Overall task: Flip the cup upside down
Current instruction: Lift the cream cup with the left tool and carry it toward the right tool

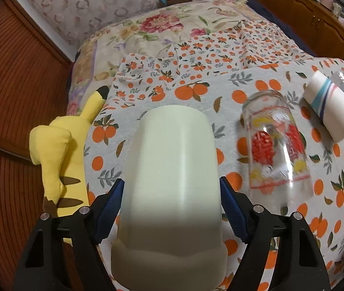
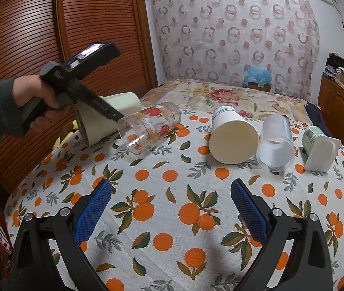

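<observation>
Blue-padded fingers [image 1: 113, 201] of the left gripper [image 1: 172, 194] pinch the cream cup [image 1: 172, 169] on both sides near its wide end. From the right wrist view, that cup [image 2: 110, 118] lies tilted on its side at the cloth's left edge. Just beside it lies a printed glass tumbler [image 1: 276, 145], also on its side. The right gripper [image 2: 170, 208] hangs spread wide over the orange-print tablecloth [image 2: 172, 181], holding nothing. Further right lie a white paper cup [image 2: 232, 138], a clear plastic cup [image 2: 276, 143] and a small green-labelled tub [image 2: 319, 148]. A yellow plush toy [image 1: 60, 155] sits left of the held cup.
</observation>
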Action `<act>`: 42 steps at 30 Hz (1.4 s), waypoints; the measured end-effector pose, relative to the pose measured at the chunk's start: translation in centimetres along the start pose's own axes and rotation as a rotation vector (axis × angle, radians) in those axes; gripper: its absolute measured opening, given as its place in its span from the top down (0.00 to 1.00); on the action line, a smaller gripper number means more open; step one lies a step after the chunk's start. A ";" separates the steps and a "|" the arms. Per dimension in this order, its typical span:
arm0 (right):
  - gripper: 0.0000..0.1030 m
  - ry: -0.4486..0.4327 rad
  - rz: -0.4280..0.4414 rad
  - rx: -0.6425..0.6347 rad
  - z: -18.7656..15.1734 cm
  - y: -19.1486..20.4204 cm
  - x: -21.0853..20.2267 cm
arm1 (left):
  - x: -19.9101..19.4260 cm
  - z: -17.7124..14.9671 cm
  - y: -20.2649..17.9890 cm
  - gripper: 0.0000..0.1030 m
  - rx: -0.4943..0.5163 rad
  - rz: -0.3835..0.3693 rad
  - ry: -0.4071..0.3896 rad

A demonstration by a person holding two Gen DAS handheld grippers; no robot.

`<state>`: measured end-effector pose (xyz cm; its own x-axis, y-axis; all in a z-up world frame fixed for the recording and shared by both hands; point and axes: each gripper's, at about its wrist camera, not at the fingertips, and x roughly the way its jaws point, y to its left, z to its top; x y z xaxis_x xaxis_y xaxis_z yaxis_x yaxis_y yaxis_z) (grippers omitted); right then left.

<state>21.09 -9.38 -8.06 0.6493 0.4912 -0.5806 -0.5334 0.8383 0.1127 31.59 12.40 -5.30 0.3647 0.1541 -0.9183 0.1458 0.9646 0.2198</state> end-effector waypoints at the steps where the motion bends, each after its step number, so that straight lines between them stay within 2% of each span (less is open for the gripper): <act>1: 0.03 -0.001 -0.001 0.004 0.0 -0.1 -0.1 | -0.4 -0.3 0.0 0.28 -0.001 0.002 -0.012; 9: 0.03 -0.015 -0.009 0.017 0.4 -0.5 -0.8 | -3.4 -2.6 -0.2 0.29 0.014 -0.019 -0.063; 15: 0.03 -0.016 -0.027 0.012 0.5 -1.0 -1.7 | -7.9 -5.1 -1.7 0.29 0.033 -0.067 -0.137; 20: 0.03 -0.022 -0.043 0.021 0.3 -2.2 -3.3 | -10.2 -7.8 -4.5 0.28 0.032 -0.143 -0.193; 24: 0.03 -0.021 -0.065 0.025 -0.1 -3.3 -4.7 | -10.6 -9.4 -8.2 0.28 0.051 -0.203 -0.215; 32: 0.03 -0.021 -0.112 0.043 -1.1 -5.9 -7.1 | -10.1 -9.8 -14.9 0.28 0.041 -0.333 -0.223; 38: 0.03 -0.009 -0.141 0.063 -1.8 -7.9 -8.3 | -9.0 -9.5 -17.5 0.28 -0.016 -0.376 -0.216; 42: 0.03 0.002 -0.153 0.081 -1.9 -8.8 -8.5 | -8.5 -9.8 -18.4 0.28 -0.052 -0.375 -0.218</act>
<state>19.19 -21.36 -5.69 0.7182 0.3561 -0.5978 -0.3832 0.9195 0.0874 16.79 -4.61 -4.76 0.4817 -0.2522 -0.8393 0.2608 0.9556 -0.1375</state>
